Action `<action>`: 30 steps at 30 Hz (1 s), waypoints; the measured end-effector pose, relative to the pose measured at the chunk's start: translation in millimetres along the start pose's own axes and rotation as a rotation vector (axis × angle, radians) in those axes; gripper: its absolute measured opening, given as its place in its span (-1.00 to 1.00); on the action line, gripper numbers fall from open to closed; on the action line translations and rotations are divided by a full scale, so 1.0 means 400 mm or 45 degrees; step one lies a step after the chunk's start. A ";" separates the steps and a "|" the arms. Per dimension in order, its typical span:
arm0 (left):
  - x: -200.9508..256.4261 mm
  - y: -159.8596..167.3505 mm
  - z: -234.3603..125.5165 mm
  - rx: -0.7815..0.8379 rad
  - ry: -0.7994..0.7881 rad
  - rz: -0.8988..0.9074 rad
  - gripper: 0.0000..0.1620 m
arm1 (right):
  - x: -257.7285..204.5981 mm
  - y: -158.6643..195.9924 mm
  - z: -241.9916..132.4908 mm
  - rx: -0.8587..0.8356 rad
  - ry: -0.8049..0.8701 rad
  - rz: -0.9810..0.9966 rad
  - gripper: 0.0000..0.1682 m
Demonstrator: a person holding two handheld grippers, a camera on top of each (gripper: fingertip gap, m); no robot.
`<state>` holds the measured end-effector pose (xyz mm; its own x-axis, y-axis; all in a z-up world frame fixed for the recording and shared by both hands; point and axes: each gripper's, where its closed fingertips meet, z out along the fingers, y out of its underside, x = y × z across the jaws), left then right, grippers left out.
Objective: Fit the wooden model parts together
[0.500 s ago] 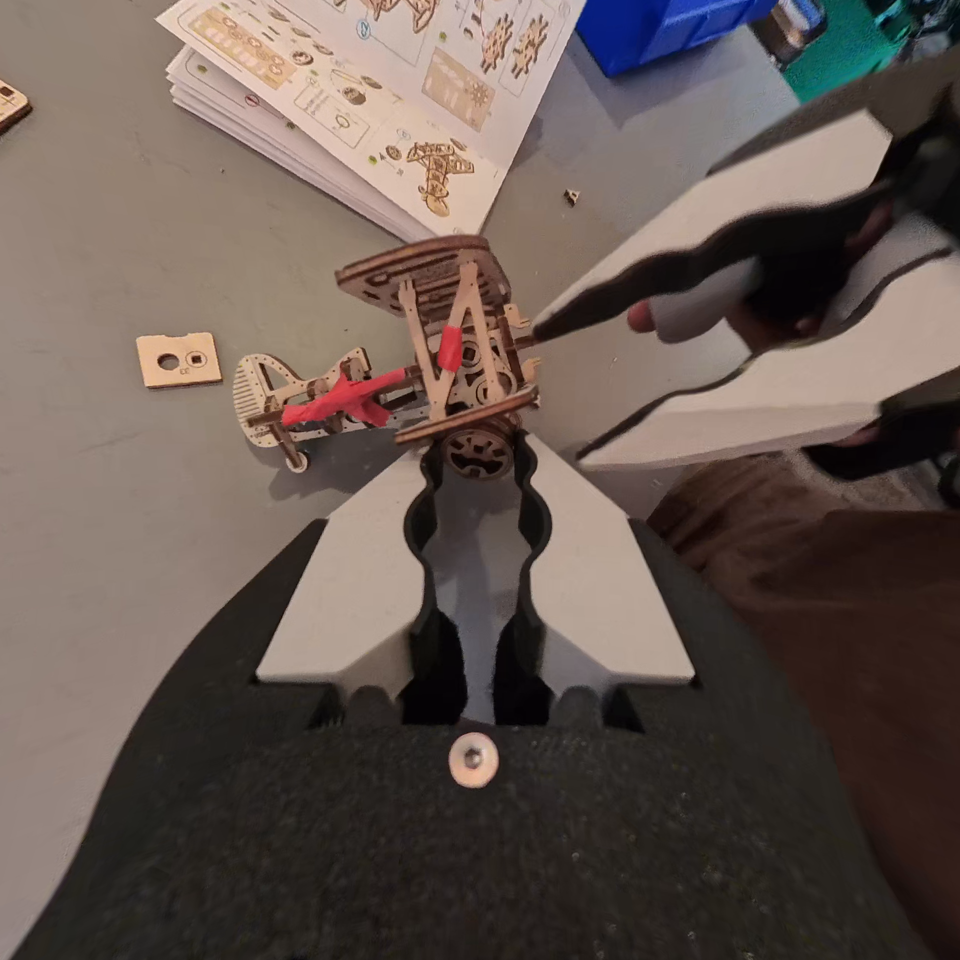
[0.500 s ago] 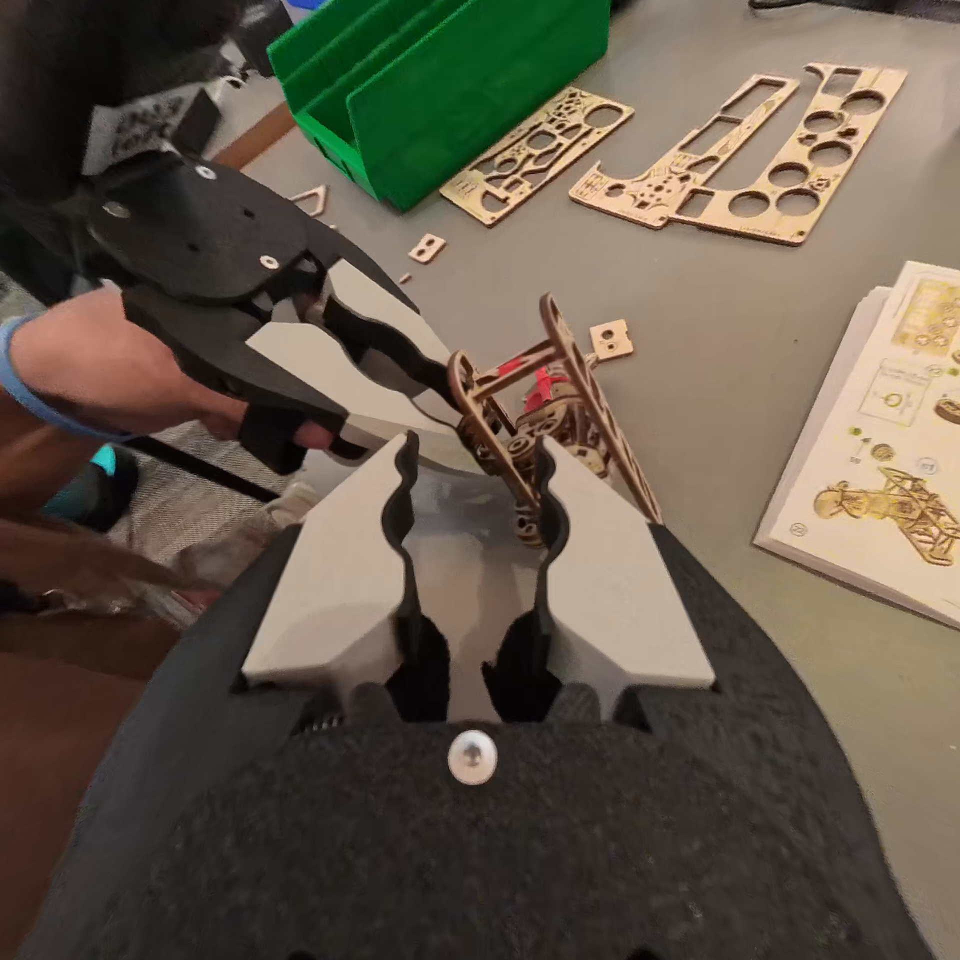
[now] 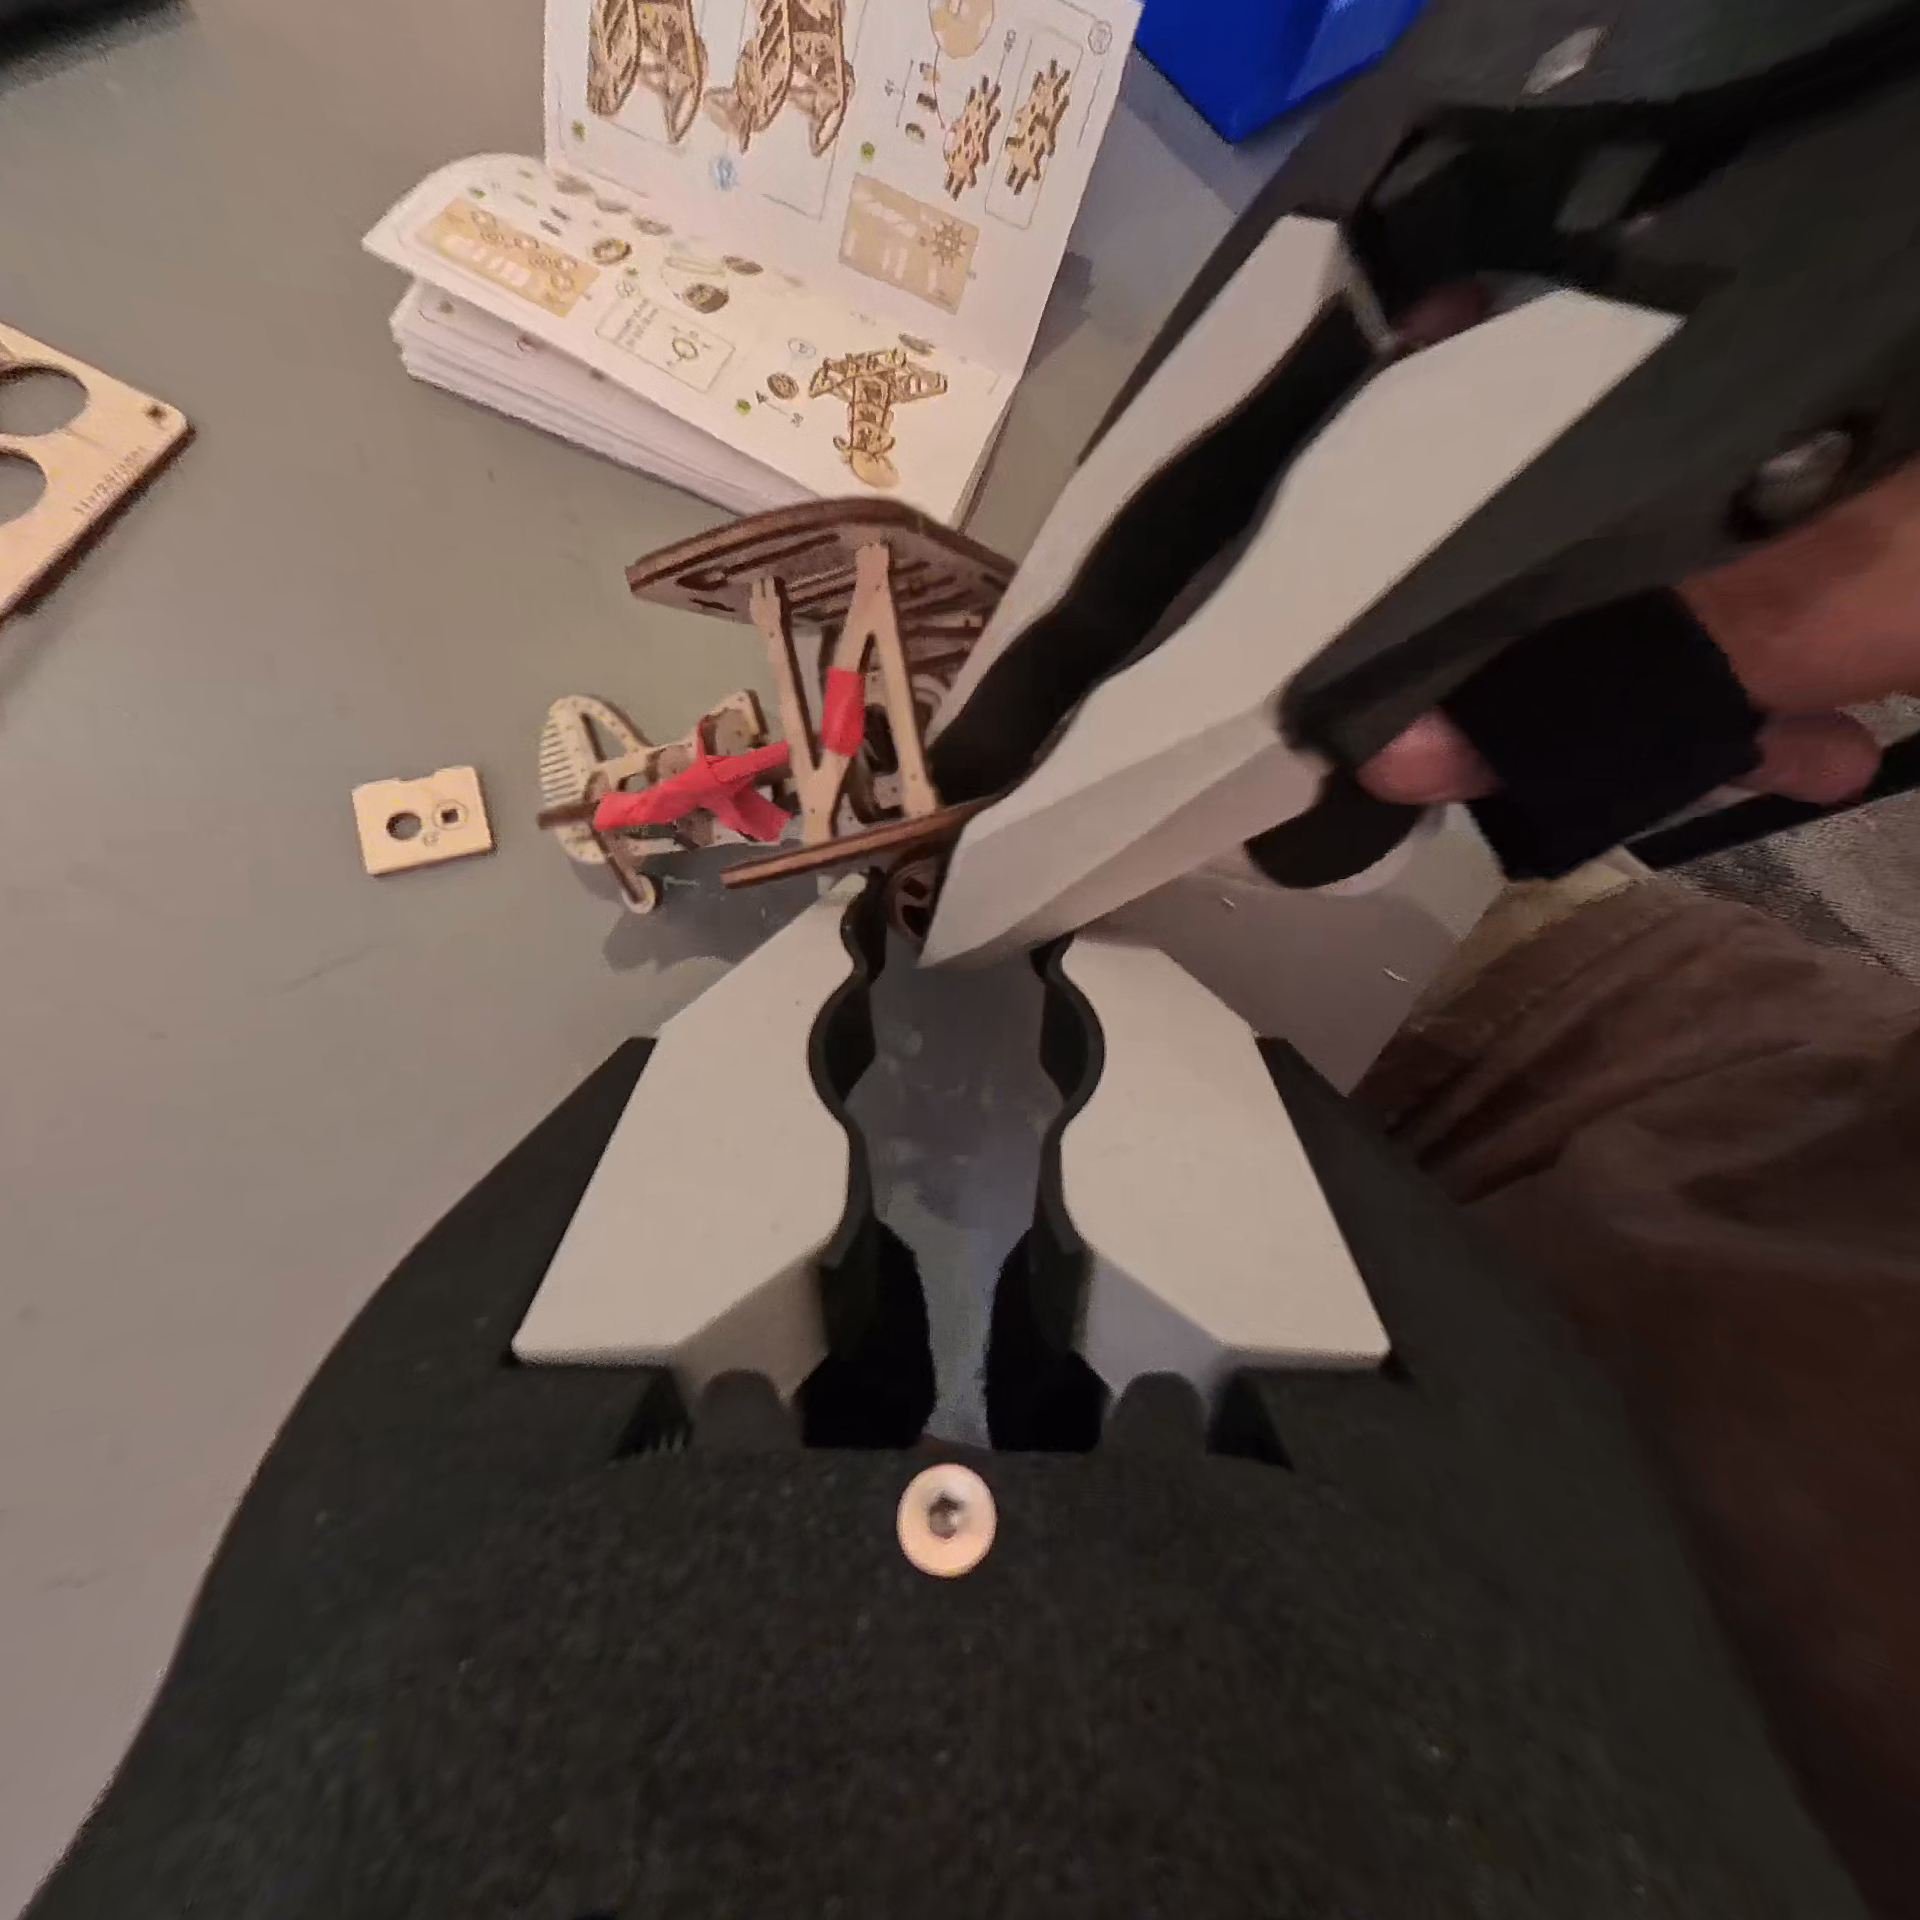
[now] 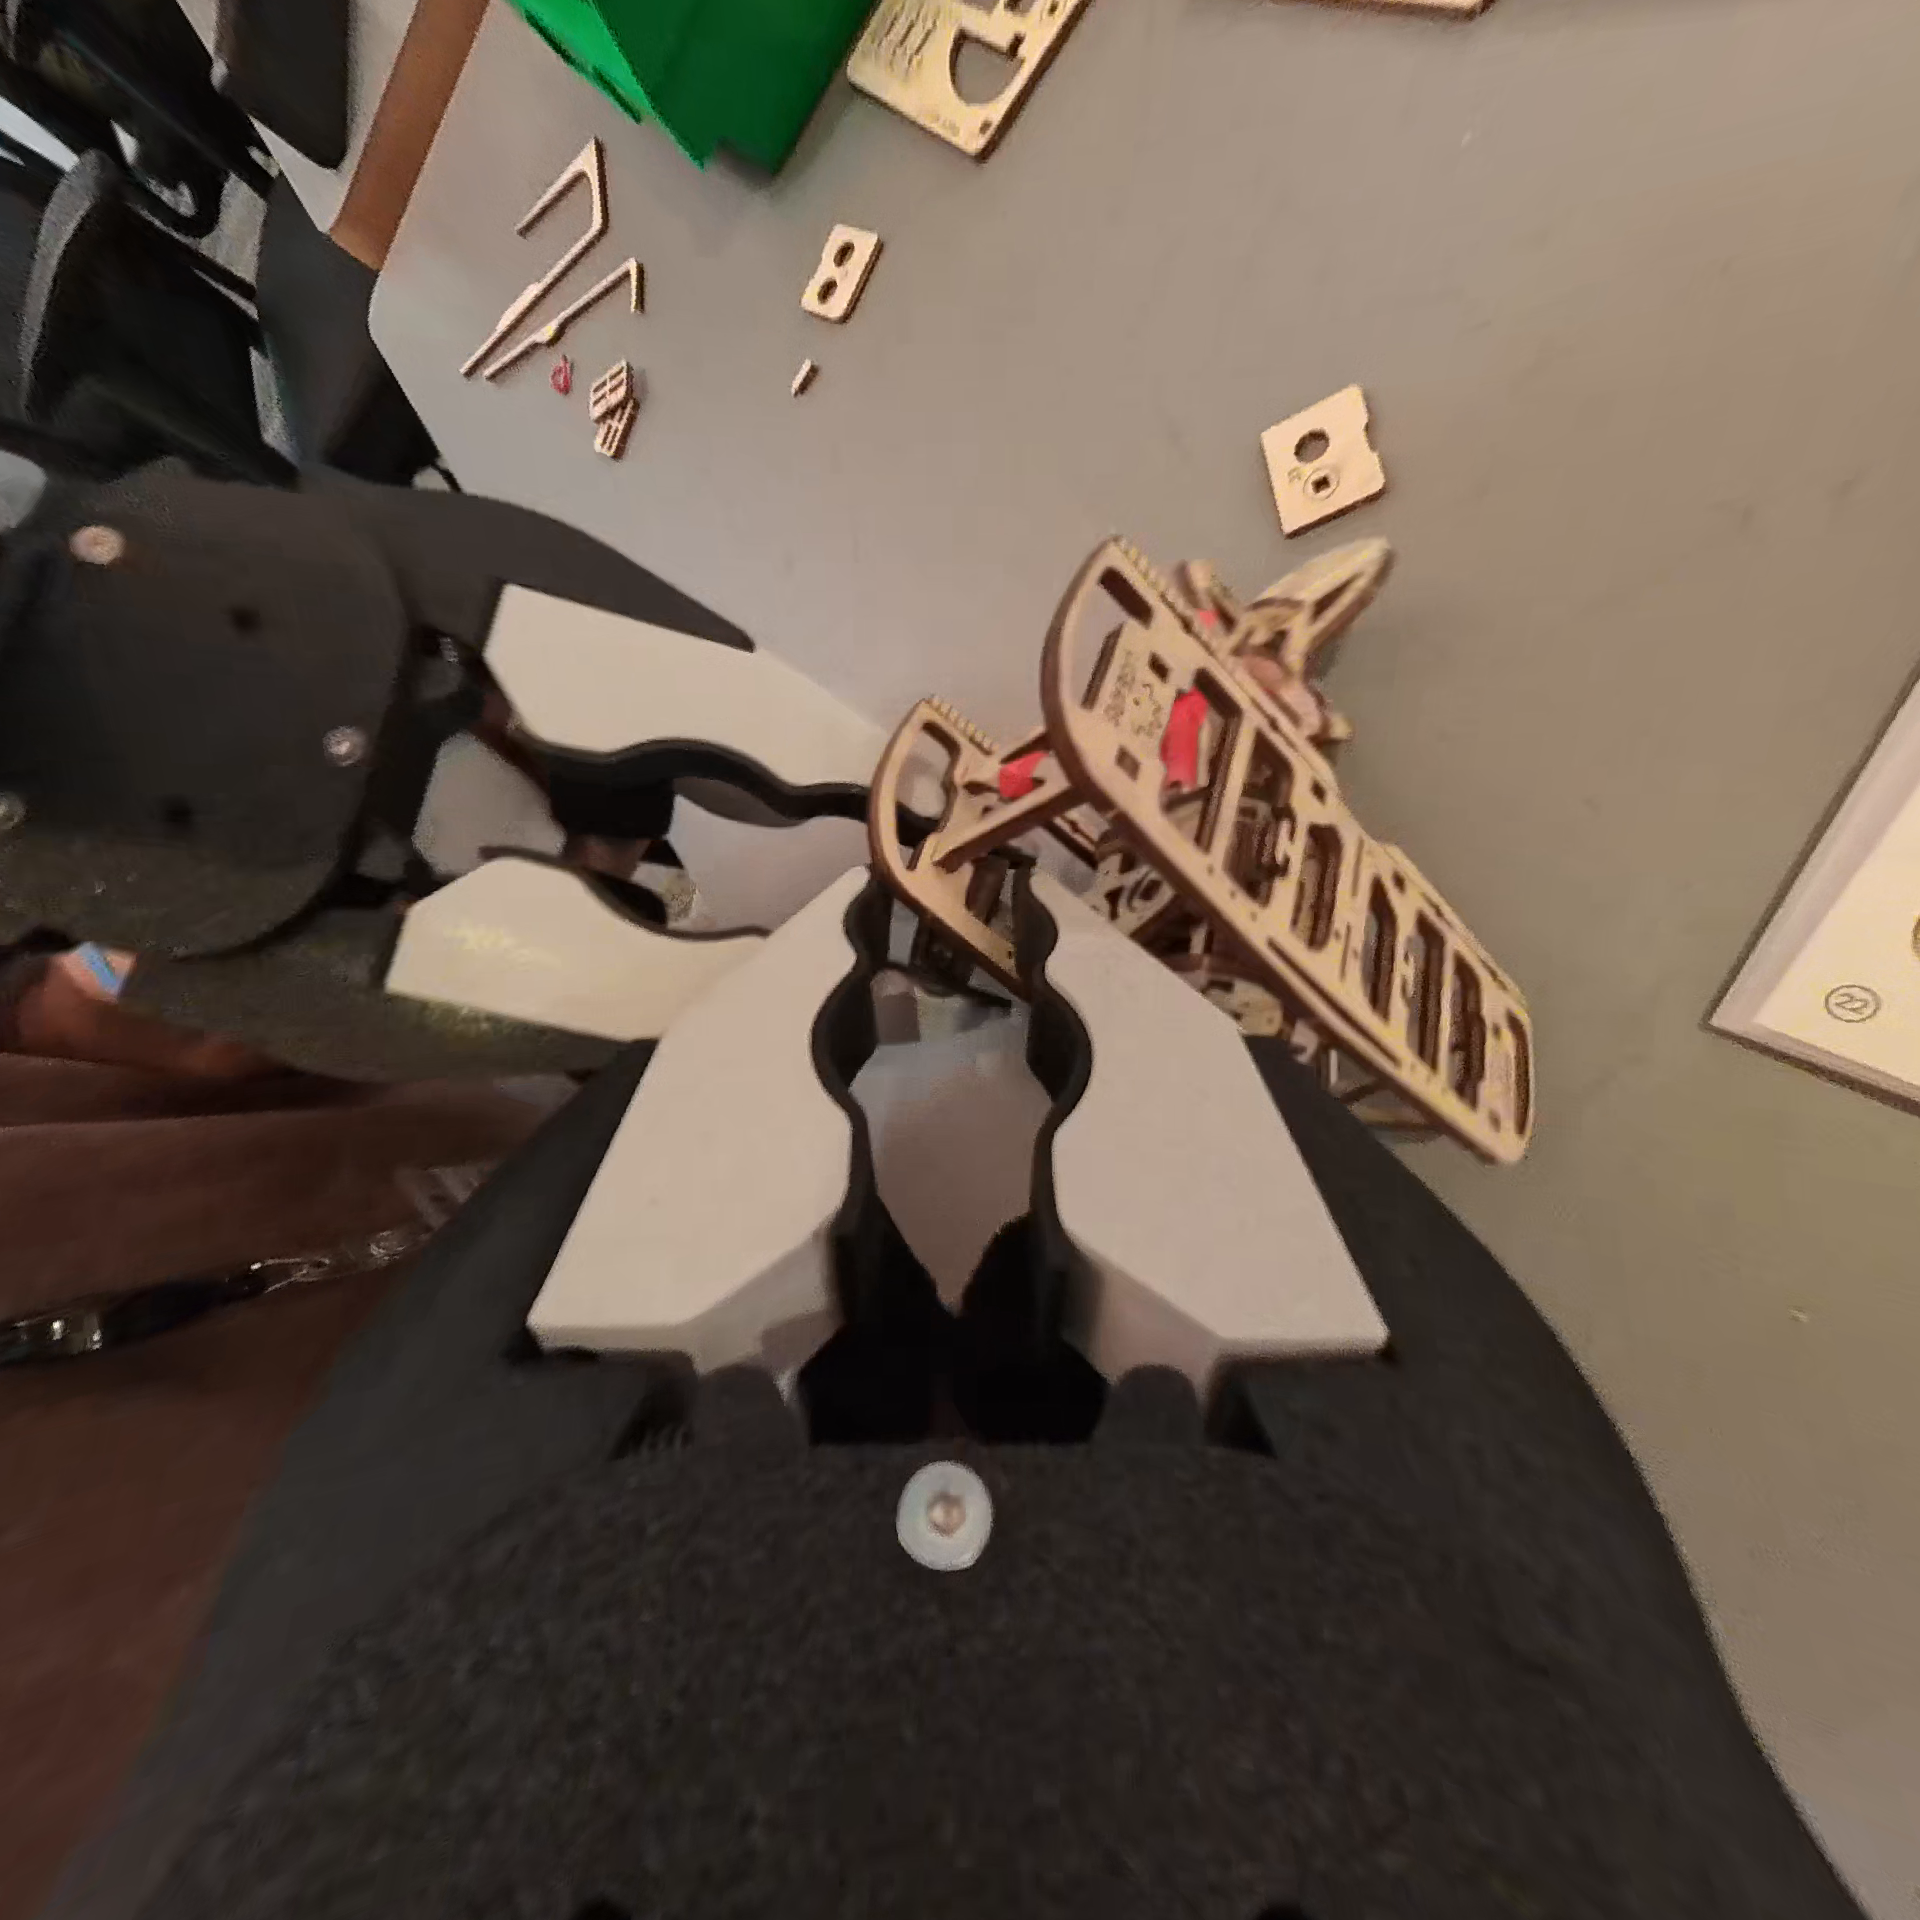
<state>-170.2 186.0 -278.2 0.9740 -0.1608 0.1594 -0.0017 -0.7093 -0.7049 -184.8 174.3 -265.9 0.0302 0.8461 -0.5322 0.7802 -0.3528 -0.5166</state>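
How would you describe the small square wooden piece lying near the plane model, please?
Start at the open instruction booklet on the grey table. Just in front of it stands the wooden biplane model. Beside its tail lies the small square plate, flat and loose; it alone has one round and one square hole.

One wooden biplane model (image 4: pixel 1226 831) is sitting on the table, two grippers are showing, left gripper (image 3: pixel 951 940) and right gripper (image 4: pixel 951 914), plus one instruction booklet (image 3: pixel 727 312), one green bin (image 4: pixel 707 62) and one small square plate (image 4: pixel 1322 473).
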 end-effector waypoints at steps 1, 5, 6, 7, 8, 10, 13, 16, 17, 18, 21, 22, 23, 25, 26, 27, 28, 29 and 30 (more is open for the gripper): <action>0.002 -0.002 -0.001 0.009 -0.015 0.018 -0.71 | 0.004 0.002 0.000 -0.021 0.011 -0.002 -0.75; 0.015 -0.019 -0.013 0.118 0.024 -0.018 -0.70 | 0.007 -0.004 -0.013 -0.002 -0.023 0.008 -0.81; 0.016 -0.024 -0.016 0.155 0.031 -0.017 -0.71 | 0.003 -0.006 -0.018 0.015 -0.058 0.031 -0.82; 0.016 -0.028 -0.021 0.186 0.030 -0.014 -0.71 | -0.001 -0.008 -0.023 0.031 -0.096 0.057 -0.84; 0.017 -0.032 -0.025 0.212 0.030 -0.006 -0.71 | -0.004 -0.011 -0.028 0.047 -0.129 0.087 -0.84; 0.023 -0.035 -0.029 0.238 0.027 0.031 -0.71 | -0.009 -0.011 -0.037 0.069 -0.203 0.154 -0.84; 0.036 -0.048 -0.041 0.317 0.031 0.098 -0.71 | -0.019 -0.013 -0.056 0.110 -0.348 0.285 -0.85; 0.046 -0.056 -0.048 0.387 0.048 0.088 -0.72 | -0.021 -0.009 -0.067 0.128 -0.446 0.387 -0.85; 0.048 -0.059 -0.048 0.402 0.049 0.087 -0.72 | -0.020 -0.009 -0.070 0.131 -0.463 0.409 -0.85; 0.049 -0.060 -0.046 0.408 0.049 0.085 -0.72 | -0.019 -0.008 -0.071 0.133 -0.472 0.426 -0.85; 0.047 -0.060 -0.043 0.414 0.056 0.075 -0.72 | -0.015 -0.007 -0.072 0.121 -0.435 0.395 -0.85; 0.045 -0.056 -0.042 0.405 0.069 0.055 -0.72 | -0.012 -0.005 -0.071 0.111 -0.396 0.354 -0.83; 0.041 -0.053 -0.041 0.396 0.080 0.032 -0.72 | -0.013 -0.002 -0.071 0.101 -0.369 0.305 -0.80; 0.030 -0.052 -0.044 0.399 0.101 -0.004 -0.72 | -0.025 0.000 -0.078 0.083 -0.368 0.231 -0.65; 0.028 -0.051 -0.045 0.394 0.116 -0.015 -0.72 | -0.029 0.003 -0.082 0.074 -0.364 0.204 -0.62; 0.024 -0.051 -0.046 0.393 0.121 -0.026 -0.72 | -0.036 0.005 -0.086 0.069 -0.360 0.163 -0.59; 0.024 -0.050 -0.047 0.386 0.132 -0.030 -0.73 | -0.041 0.014 -0.090 0.050 -0.346 0.105 -0.59; 0.026 -0.046 -0.046 0.364 0.149 -0.034 -0.73 | -0.037 0.023 -0.091 0.025 -0.301 0.049 -0.59; 0.027 -0.042 -0.044 0.344 0.161 -0.037 -0.72 | -0.031 0.028 -0.094 0.014 -0.249 -0.008 -0.59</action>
<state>-163.8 183.9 -252.5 0.9367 -0.2395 0.2554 0.1026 -0.5095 -0.8543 -153.0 175.0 -239.7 -0.0977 0.7549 -0.6486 0.7730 -0.3529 -0.5272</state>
